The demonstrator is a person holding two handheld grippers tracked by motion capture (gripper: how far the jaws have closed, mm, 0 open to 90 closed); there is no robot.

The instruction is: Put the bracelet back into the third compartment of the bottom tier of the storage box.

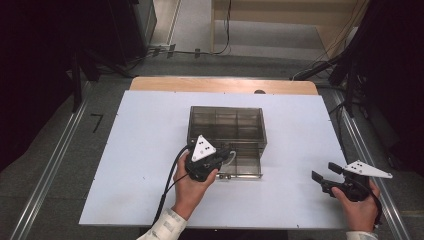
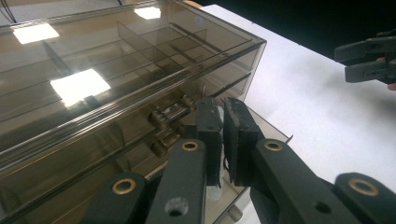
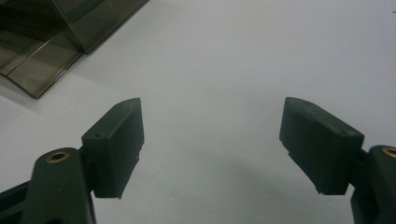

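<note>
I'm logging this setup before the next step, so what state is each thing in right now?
Drawer box: upright on the table, smoky clear plastic, top compartments look empty.
Lower drawer: pulled partly out toward the person.
Drawer handle: pinched in the left claw.
Left claw: shut on the drawer handle.
Right claw: open, nothing between its jaws, held over bare table.

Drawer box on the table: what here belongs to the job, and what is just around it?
In the job:
- drawer box
- its drawer, pulled partly out
- left gripper, shut at the drawer front

Just around:
- right gripper, open above bare table
- cables on the floor
</note>
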